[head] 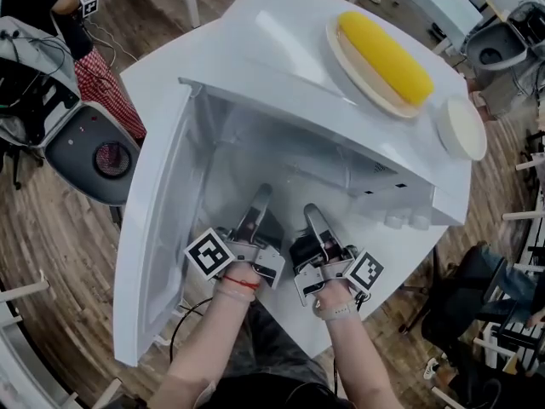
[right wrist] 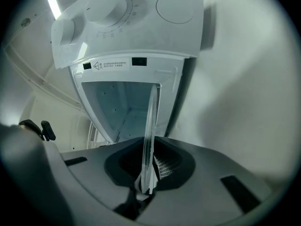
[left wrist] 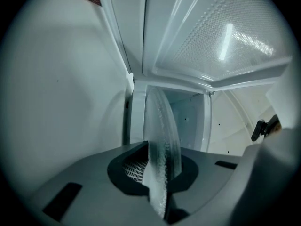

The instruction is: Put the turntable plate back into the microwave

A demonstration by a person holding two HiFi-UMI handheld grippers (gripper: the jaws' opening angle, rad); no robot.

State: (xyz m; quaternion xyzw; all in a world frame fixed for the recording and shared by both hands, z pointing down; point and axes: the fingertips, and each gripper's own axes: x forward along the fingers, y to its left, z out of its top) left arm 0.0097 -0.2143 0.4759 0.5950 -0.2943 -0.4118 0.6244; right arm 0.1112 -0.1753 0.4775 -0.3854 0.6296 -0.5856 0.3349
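The clear glass turntable plate (left wrist: pixel 162 131) is seen edge-on in both gripper views. My left gripper (left wrist: pixel 162 175) is shut on its rim, and my right gripper (right wrist: pixel 147 173) is shut on the plate (right wrist: pixel 150 126) at the opposite side. In the head view both grippers, left (head: pixel 258 201) and right (head: pixel 313 218), sit side by side at the mouth of the white microwave (head: pixel 281 58), reaching into its open cavity (head: pixel 281 156). The glass itself is hard to make out there. The door (head: pixel 157 245) hangs open to the left.
On the microwave top lie a yellow corn-like object (head: pixel 387 58) on a pale plate and a white round disc (head: pixel 461 128). The control panel with knobs (right wrist: pixel 108 8) is on the cavity's right. A grey stool (head: pixel 94 152) stands at left.
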